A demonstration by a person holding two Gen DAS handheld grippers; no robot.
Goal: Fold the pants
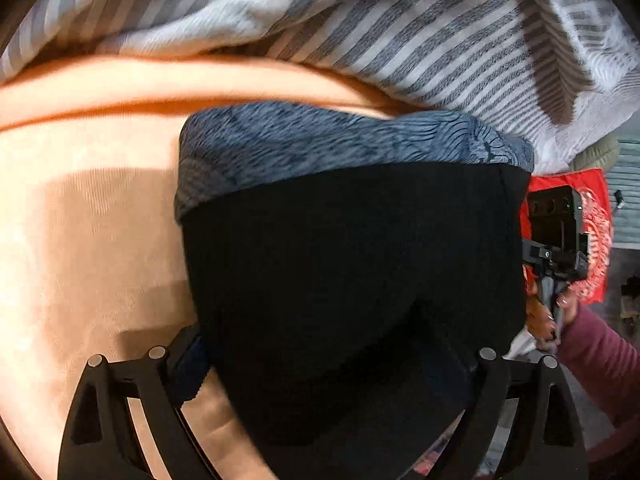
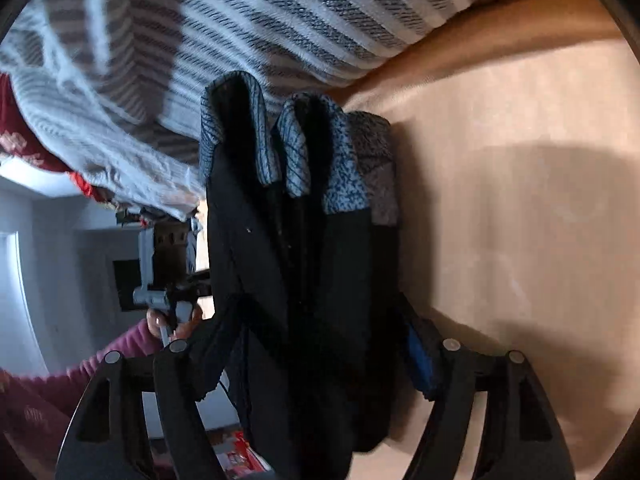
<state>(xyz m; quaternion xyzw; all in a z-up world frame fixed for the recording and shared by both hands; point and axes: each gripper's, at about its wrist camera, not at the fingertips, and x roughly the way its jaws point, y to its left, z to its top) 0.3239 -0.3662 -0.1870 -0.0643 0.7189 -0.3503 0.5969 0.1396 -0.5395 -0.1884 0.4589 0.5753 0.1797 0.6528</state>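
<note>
The pants (image 1: 352, 272) are black with a blue-grey marled waistband (image 1: 340, 144) and hang over the peach sheet. My left gripper (image 1: 332, 364) is shut on the black cloth, which fills the space between its fingers. In the right wrist view the pants (image 2: 304, 288) hang in bunched folds with the waistband (image 2: 296, 148) uppermost. My right gripper (image 2: 316, 356) is shut on them. The right gripper also shows in the left wrist view (image 1: 556, 240) beside the pants' right edge, and the left gripper shows in the right wrist view (image 2: 168, 276) at their left edge.
A peach sheet (image 1: 80, 220) covers the bed. A grey and white striped blanket (image 1: 400, 32) lies bunched along its far side. A red cloth (image 1: 592, 232) hangs at the right. A pink-sleeved arm (image 1: 600, 360) holds the right gripper.
</note>
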